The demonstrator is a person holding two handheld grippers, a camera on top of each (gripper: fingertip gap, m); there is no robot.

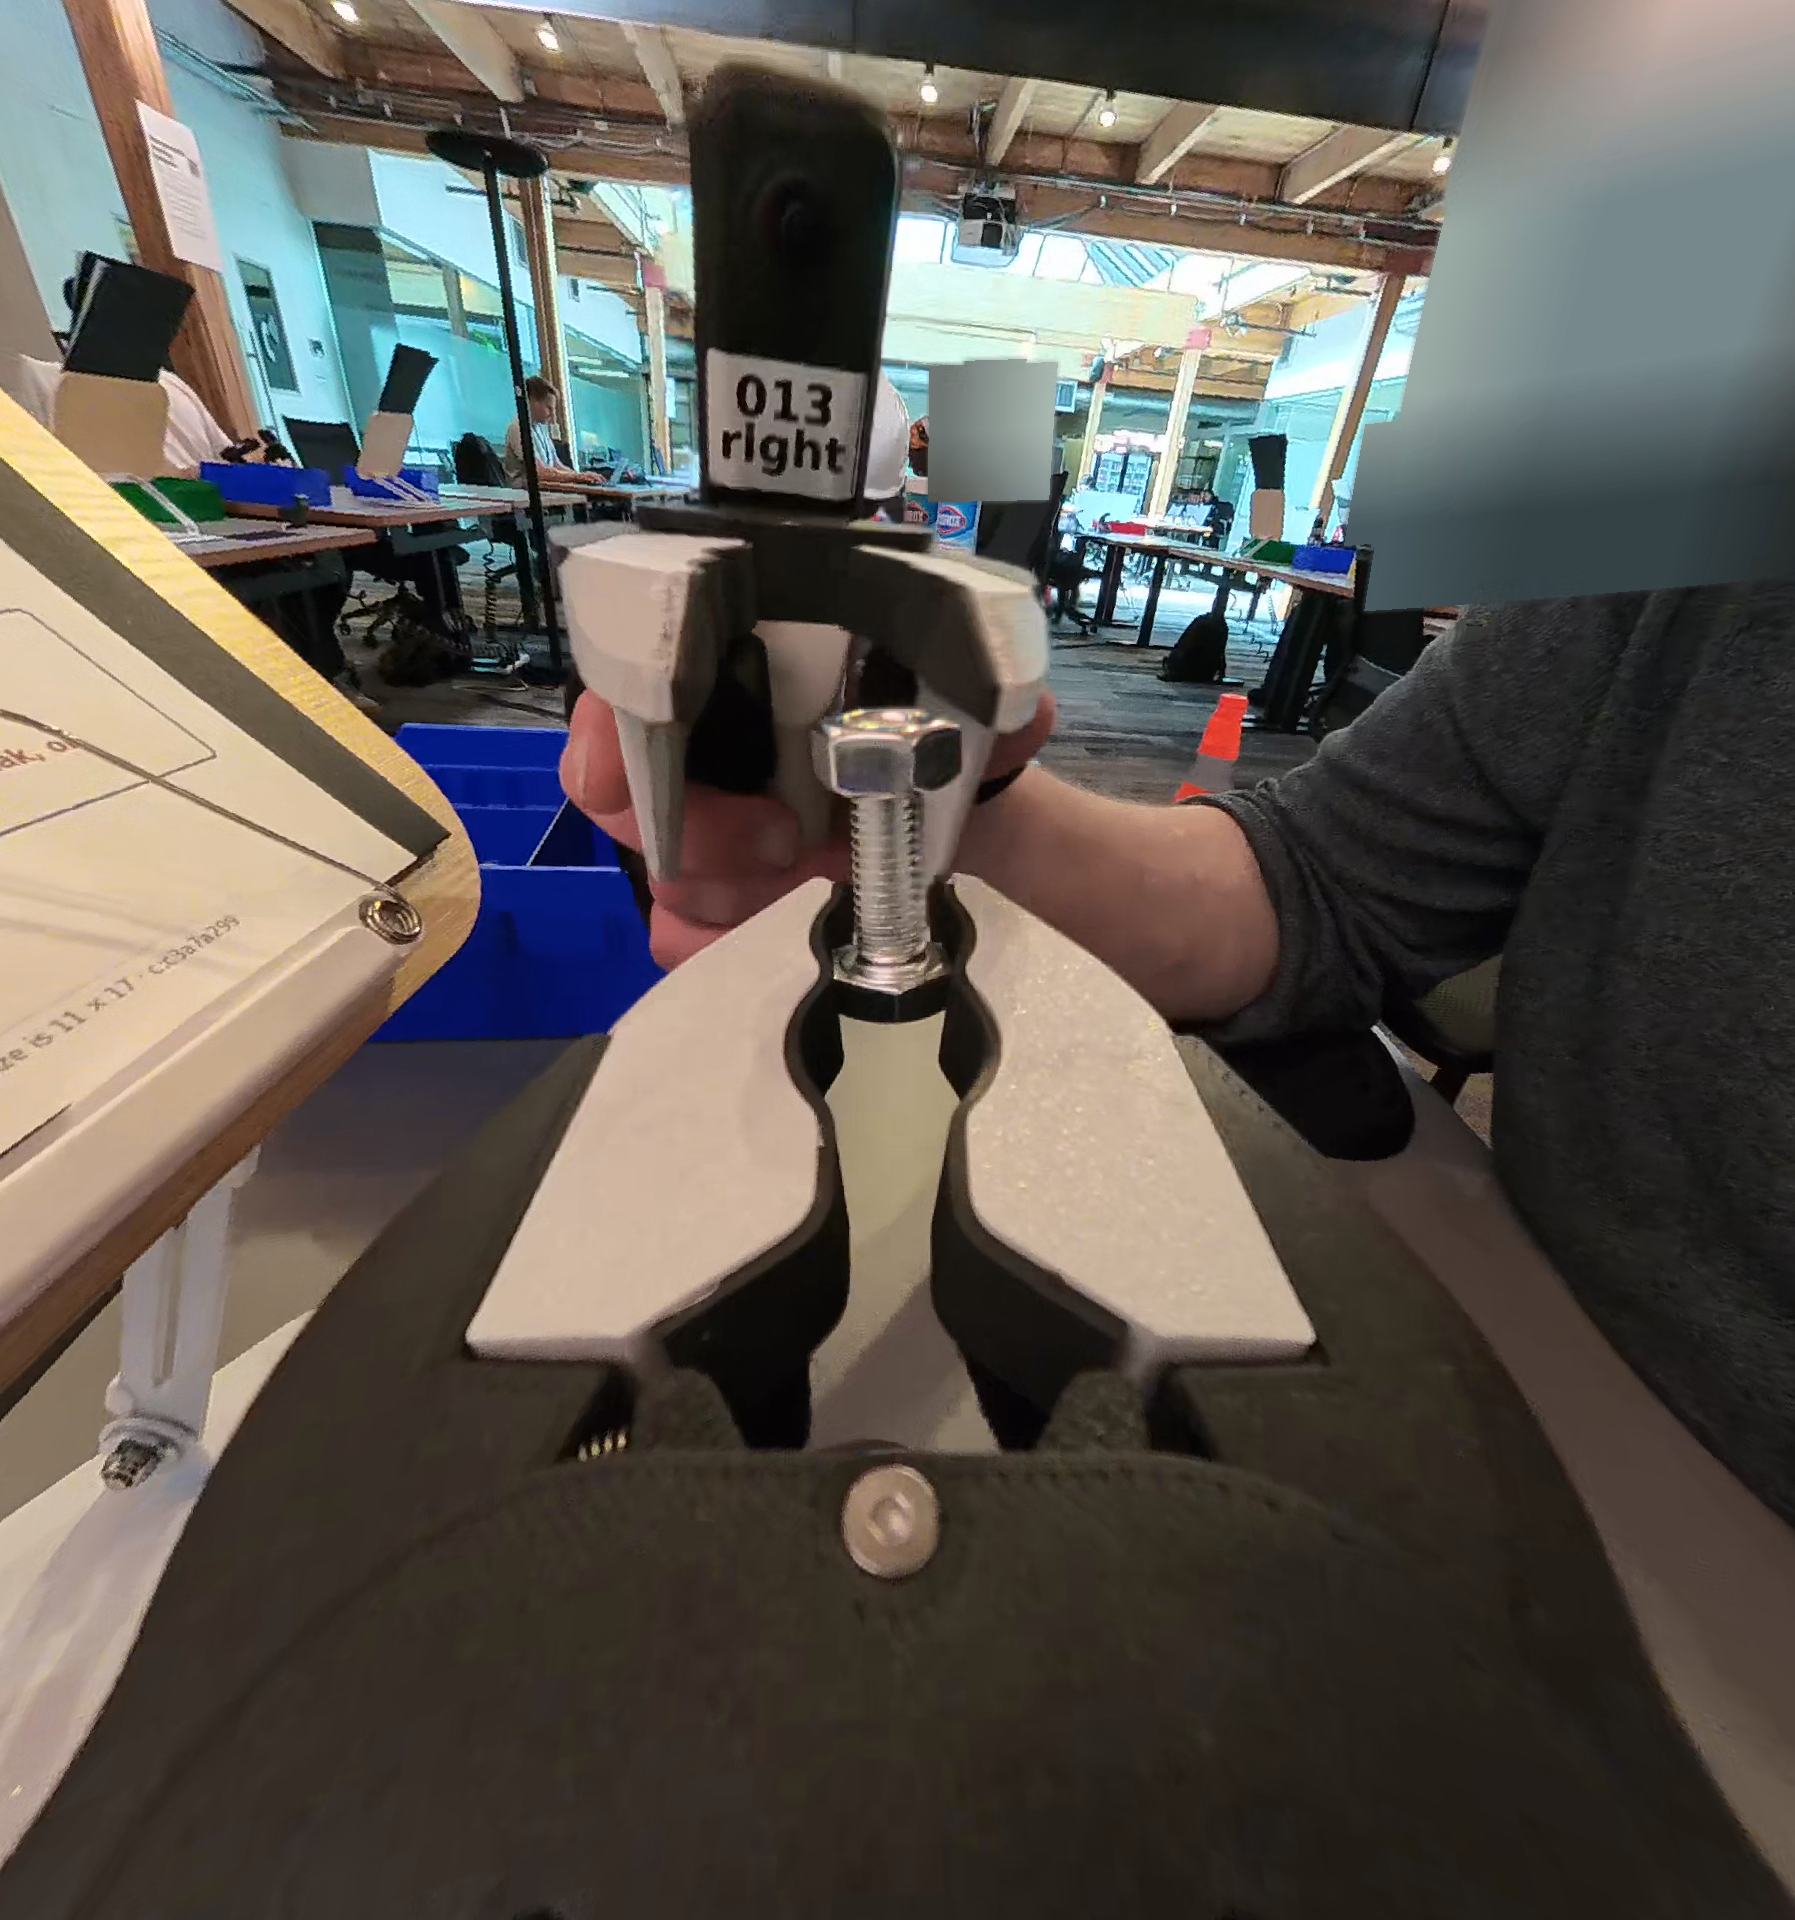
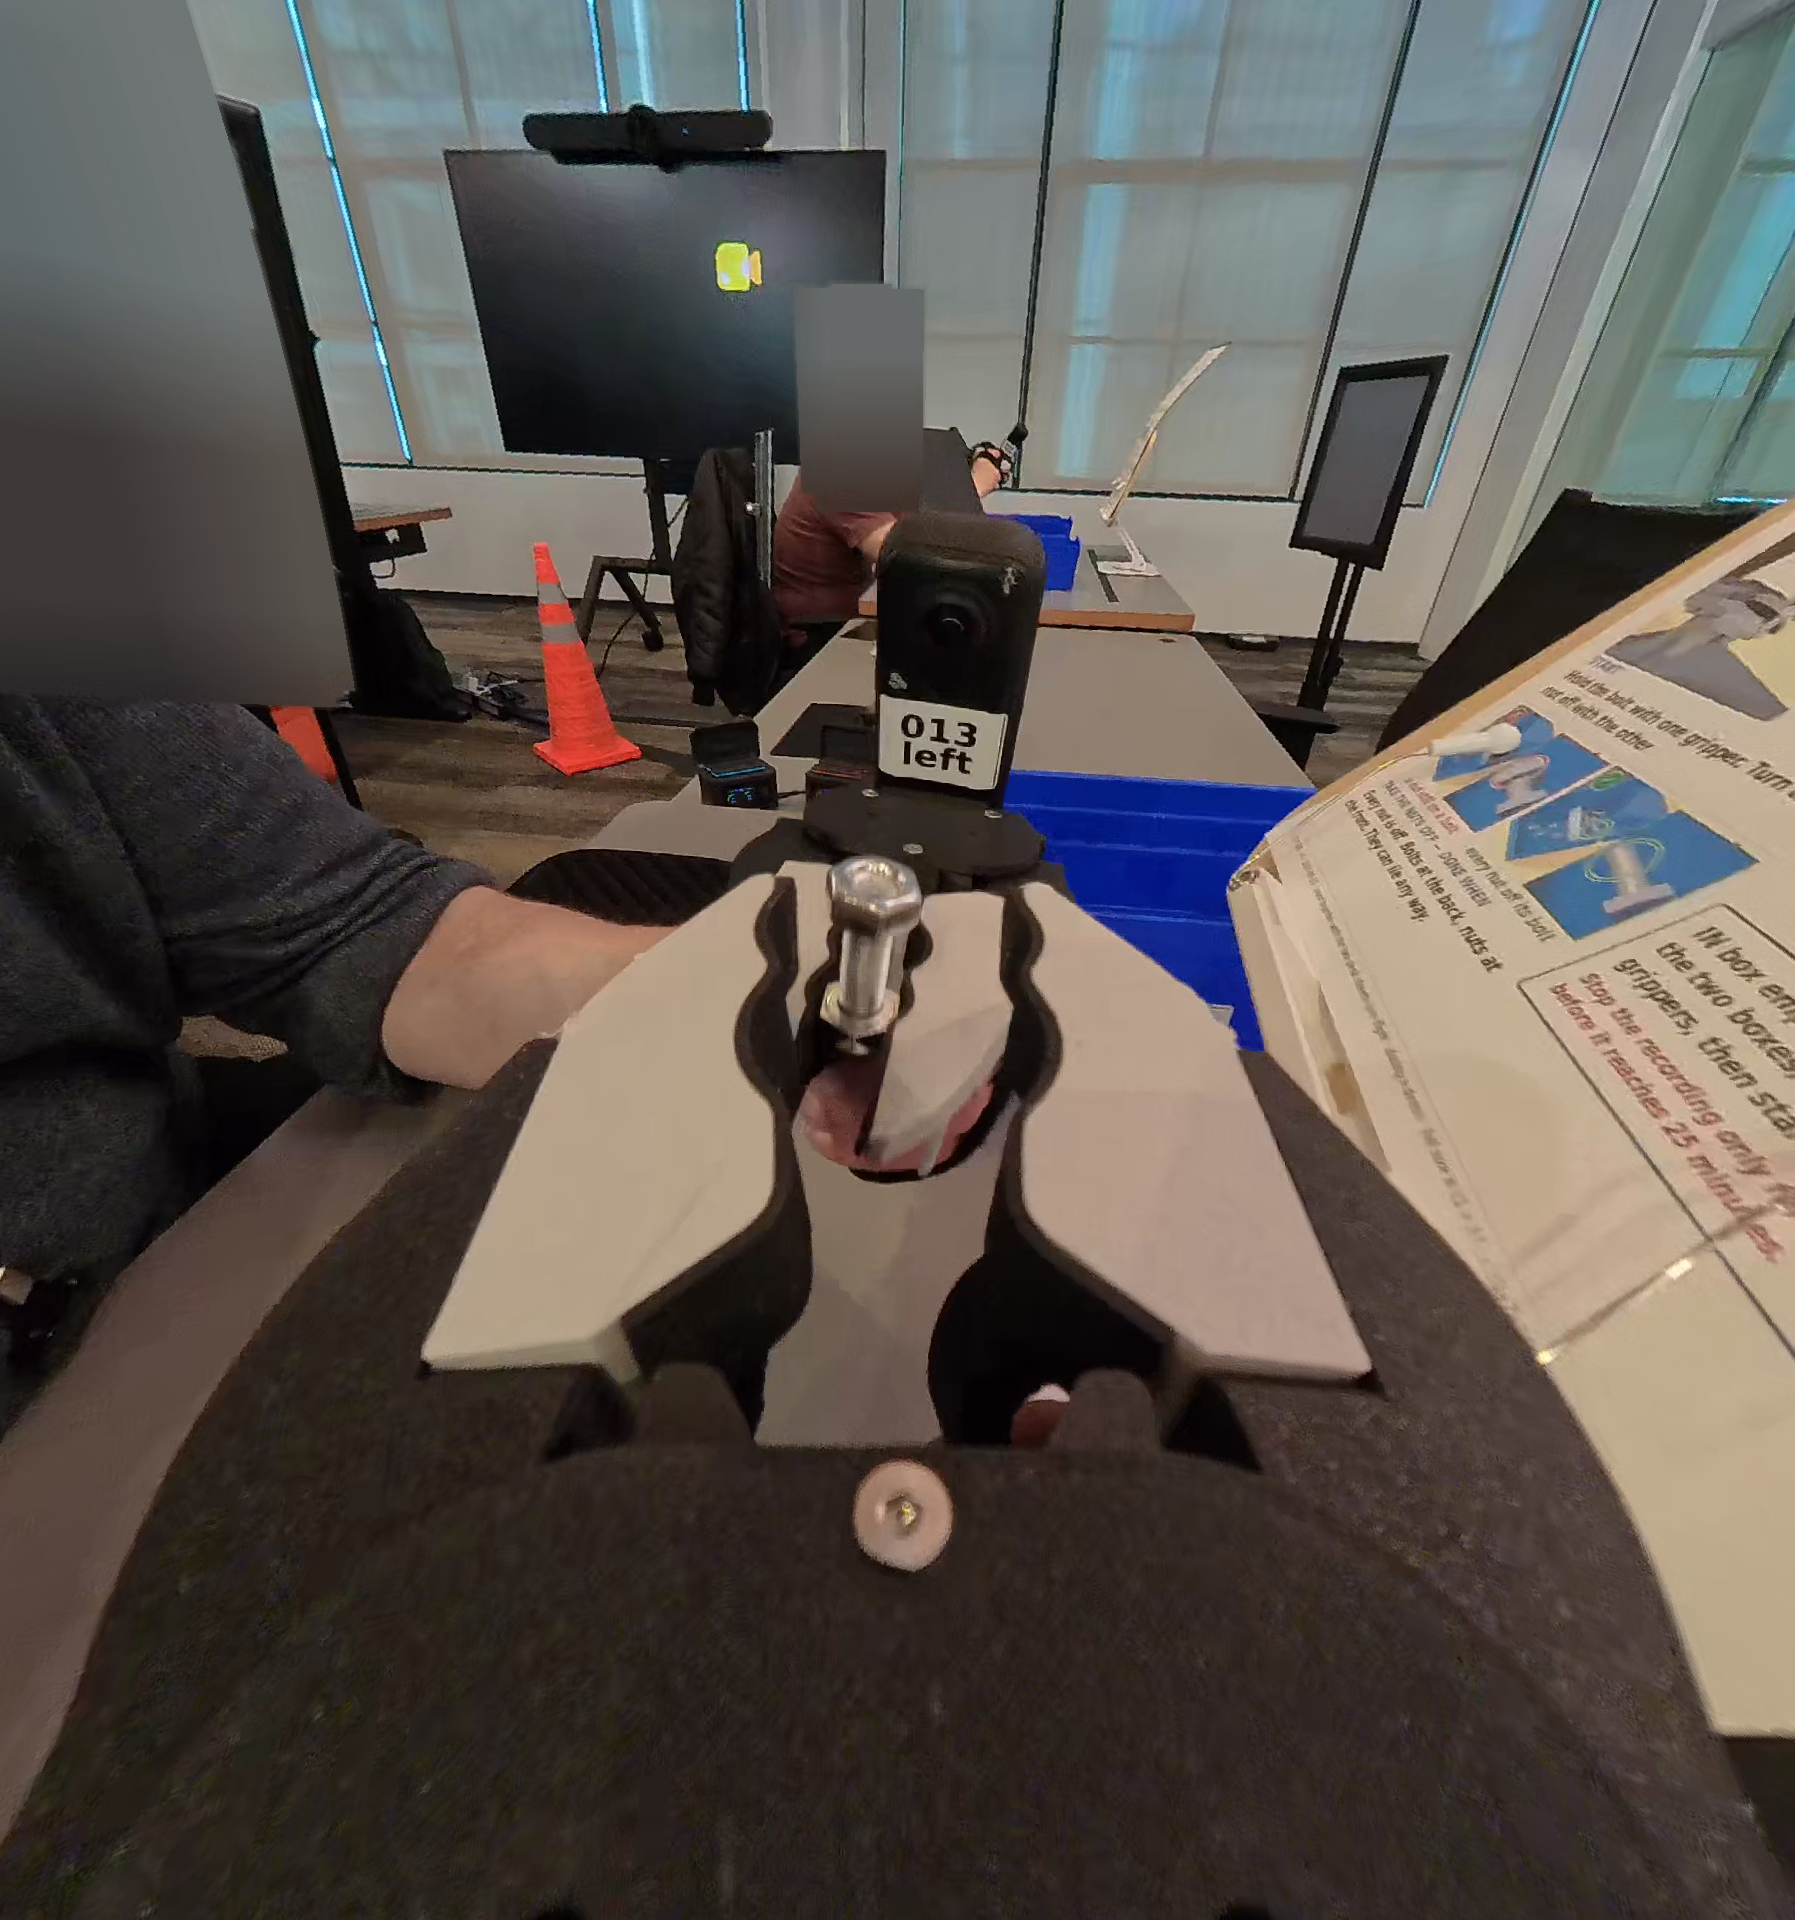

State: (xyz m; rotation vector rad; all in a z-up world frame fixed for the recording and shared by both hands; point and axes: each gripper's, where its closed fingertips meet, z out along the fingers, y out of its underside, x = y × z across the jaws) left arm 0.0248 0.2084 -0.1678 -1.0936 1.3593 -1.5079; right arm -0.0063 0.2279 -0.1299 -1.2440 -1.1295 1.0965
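Observation:
A silver hex bolt (image 1: 885,852) stands upright between the two grippers, head up. My left gripper (image 1: 885,920) is shut on the nut (image 1: 885,968) at the bolt's lower end; both dark pads press on it. My right gripper (image 1: 810,821) faces it, held by a hand, with its jaws wide apart around the bolt head (image 1: 888,753) and not pressing on it. In the right wrist view my right gripper (image 2: 898,904) is open, and the bolt (image 2: 867,935) and nut (image 2: 851,1013) stand in the gap between its fingers (image 2: 664,1039). The left gripper (image 2: 872,1039) holds the nut from the far side.
A blue bin (image 1: 498,831) sits behind the grippers; it also shows in the right wrist view (image 2: 1163,862). A slanted instruction board (image 1: 145,831) stands close by (image 2: 1599,987). A person's sleeved arm (image 1: 1495,831) is at the side. An orange cone (image 2: 571,675) stands on the floor. Left tips to right tips: about 5 centimetres.

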